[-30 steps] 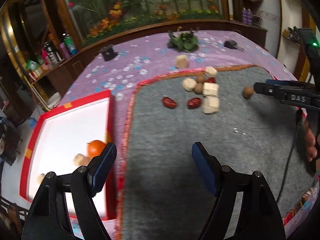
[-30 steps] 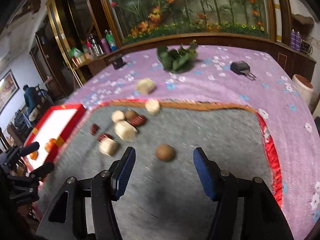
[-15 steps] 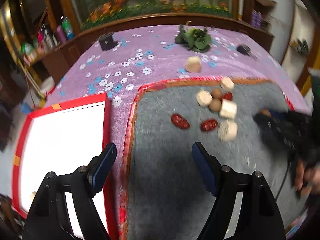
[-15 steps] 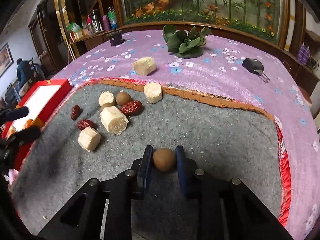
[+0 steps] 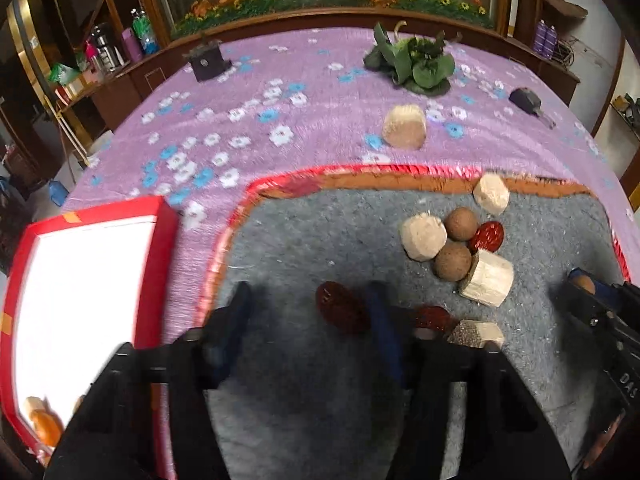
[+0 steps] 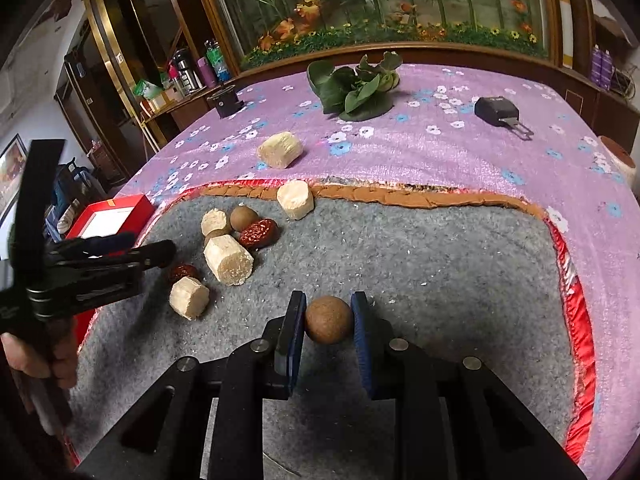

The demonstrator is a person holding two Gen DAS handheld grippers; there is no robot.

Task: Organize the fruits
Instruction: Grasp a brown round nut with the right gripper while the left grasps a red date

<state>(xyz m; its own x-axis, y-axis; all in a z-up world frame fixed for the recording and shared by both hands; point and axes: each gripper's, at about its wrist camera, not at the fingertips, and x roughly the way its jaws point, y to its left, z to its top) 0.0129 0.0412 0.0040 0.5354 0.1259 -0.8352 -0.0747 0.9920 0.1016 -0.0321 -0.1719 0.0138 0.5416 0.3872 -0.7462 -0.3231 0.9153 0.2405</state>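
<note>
My right gripper [image 6: 326,320] is shut on a round brown fruit [image 6: 329,319] just above the grey mat [image 6: 420,264]; it shows at the right edge of the left wrist view [image 5: 584,285]. My left gripper [image 5: 310,320] is open, low over the mat, with a red date [image 5: 342,313] beside its right finger. A second date [image 5: 431,317], two brown balls [image 5: 453,260], a third date [image 5: 486,236] and several pale cane chunks [image 5: 486,283] lie clustered. The red tray [image 5: 152,280] at the left holds an orange [image 5: 46,426] and a pale piece.
One pale chunk [image 5: 404,126] lies off the mat on the purple flowered cloth [image 5: 240,120]. A leafy green bunch [image 5: 414,64], a dark box [image 5: 206,62] and a black gadget [image 5: 526,99] sit farther back. A wooden ledge borders the far side.
My right gripper closed on the brown fruit and holds it. My left gripper swung from over the tray to the mat, reaching the nearest red date.
</note>
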